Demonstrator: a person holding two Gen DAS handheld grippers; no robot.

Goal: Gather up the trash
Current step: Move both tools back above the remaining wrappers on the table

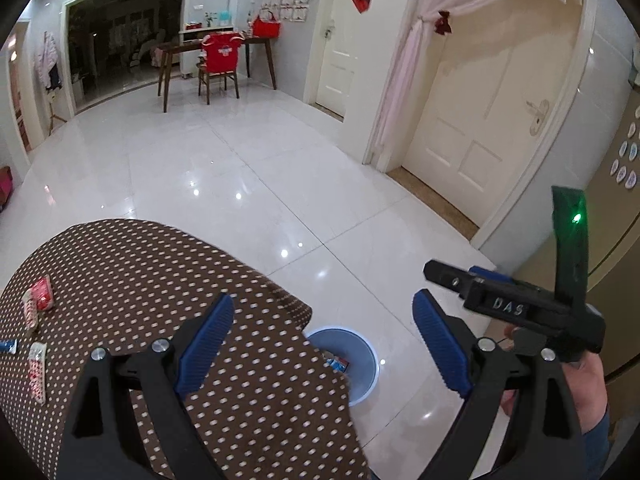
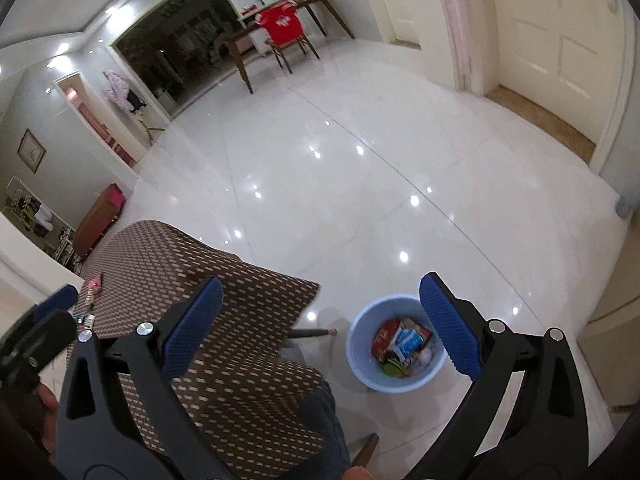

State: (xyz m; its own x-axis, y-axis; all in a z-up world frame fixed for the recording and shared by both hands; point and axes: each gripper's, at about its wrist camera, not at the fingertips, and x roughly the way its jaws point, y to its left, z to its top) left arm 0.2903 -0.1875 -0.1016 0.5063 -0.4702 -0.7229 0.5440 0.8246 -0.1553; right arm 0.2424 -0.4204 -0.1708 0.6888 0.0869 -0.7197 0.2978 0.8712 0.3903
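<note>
A light blue bin [image 2: 360, 364] stands on the floor beside the table and holds several wrappers [image 2: 402, 346]; it also shows in the left wrist view [image 1: 366, 360], partly hidden by the tablecloth. My left gripper [image 1: 324, 350] is open and empty above the table's right edge. My right gripper [image 2: 320, 330] is open and empty, above and left of the bin; it also appears in the left wrist view [image 1: 460, 280]. Red and white wrappers [image 1: 40, 300] and a blister pack [image 1: 37, 372] lie at the table's left side, with a blue tube [image 1: 8, 346] at the edge.
The table wears a brown tablecloth with white dots [image 1: 160, 280]. White glossy floor tiles [image 1: 240, 184] spread beyond it. A wooden desk and a chair with a red cover [image 1: 218, 60] stand far back. Cream doors [image 1: 480, 120] are on the right.
</note>
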